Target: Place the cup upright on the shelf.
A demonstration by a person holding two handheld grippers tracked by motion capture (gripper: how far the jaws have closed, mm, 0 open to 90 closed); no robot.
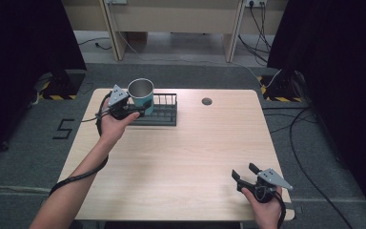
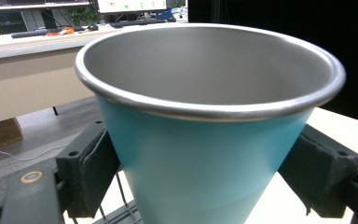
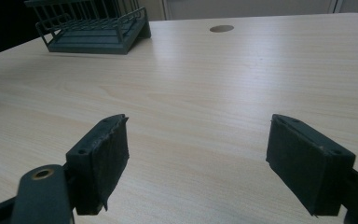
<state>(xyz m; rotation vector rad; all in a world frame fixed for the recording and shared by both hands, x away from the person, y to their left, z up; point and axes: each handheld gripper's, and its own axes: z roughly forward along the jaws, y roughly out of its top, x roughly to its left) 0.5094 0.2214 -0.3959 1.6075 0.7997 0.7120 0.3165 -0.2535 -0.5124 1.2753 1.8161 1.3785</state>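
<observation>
The right gripper holds its two black jaws wide apart over the bare wooden table, with a dark wire rack and a round hole far off.

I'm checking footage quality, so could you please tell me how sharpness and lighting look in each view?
High view: evenly lit table, dark at both sides, slightly soft. Left gripper view: the cup is close and fairly sharp, with a bright sheen along its rim; the desks behind are blurred. Right gripper view: the jaws are soft-edged, the rack is a little blurred, and the wood shows mild glare.
</observation>
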